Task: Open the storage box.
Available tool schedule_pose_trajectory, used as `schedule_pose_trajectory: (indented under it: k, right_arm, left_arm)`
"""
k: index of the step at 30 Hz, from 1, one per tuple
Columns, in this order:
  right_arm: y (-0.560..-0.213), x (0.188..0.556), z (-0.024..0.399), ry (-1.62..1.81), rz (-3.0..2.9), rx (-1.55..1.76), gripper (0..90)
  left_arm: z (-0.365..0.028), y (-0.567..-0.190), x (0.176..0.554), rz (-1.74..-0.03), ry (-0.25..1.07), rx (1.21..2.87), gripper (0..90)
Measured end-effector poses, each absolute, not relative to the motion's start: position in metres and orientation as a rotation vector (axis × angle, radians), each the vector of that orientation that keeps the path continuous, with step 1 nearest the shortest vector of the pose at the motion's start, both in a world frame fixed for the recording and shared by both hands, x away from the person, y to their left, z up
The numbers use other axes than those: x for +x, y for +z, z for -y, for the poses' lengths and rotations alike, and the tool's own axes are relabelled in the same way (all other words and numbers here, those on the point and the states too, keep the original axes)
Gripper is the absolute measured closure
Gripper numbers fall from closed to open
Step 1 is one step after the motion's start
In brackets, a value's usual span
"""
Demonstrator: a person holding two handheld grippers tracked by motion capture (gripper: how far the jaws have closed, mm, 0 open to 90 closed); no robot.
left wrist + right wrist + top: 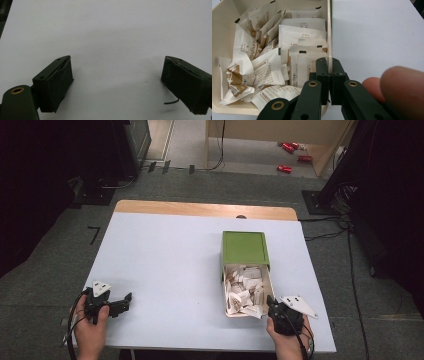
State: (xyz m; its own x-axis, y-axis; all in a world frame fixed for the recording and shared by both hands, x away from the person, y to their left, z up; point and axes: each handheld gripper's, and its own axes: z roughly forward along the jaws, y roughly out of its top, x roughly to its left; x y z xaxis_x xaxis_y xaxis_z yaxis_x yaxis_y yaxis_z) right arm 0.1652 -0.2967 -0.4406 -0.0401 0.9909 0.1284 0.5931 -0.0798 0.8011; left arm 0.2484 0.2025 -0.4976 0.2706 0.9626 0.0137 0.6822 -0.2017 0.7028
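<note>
At the near right edge of the table (165, 265), the right gripper (329, 75) is closed on the side wall of the tray (328, 37), one jaw inside it and one outside, the thin cream wall pinched between the pads close to the tray's near corner. A fingertip (402, 90) of the hand holding it shows blurred just to the outer side of the jaws. Just inside the inner jaw lie the sachets (274, 57), white and brown paper packets heaped loosely, some crumpled, some flat and standing along the wall; they fill the tray from the jaws onward to its far end. In the high view the right gripper (274, 304) sits at the tray's near right corner, and beyond the jaws the tray (270, 285) runs away into a green sleeve (245, 247) that covers its far part, leaving the near part with the sachets (245, 290) drawn out. Well apart, at the near left edge, the left gripper (126, 299) is held low over the bare tabletop in the left hand (90, 322). In its own view the left gripper (117, 80) has its jaws spread wide with nothing between them but white table (112, 30).
</note>
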Motion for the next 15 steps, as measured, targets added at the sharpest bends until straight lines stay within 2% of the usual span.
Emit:
schedule_pose_trajectory:
  k: [9, 12, 15]
  right_arm:
    - [-0.4417, 0.1618, 0.2962, 1.007, -1.665, 1.718, 87.0]
    - [-0.4382, 0.162, 0.3002, 1.071, -1.649, 1.718, 79.3]
    - [-0.4336, 0.1626, 0.3018, 1.084, -1.643, 1.711, 76.9]
  left_arm:
    - [-0.2025, -0.4976, 0.2484, -1.478, 0.623, 1.962, 10.8]
    - [-0.2025, -0.4976, 0.2483, -1.478, 0.623, 1.962, 10.8]
    - [-0.2025, -0.4977, 0.2483, -1.478, 0.623, 1.962, 10.8]
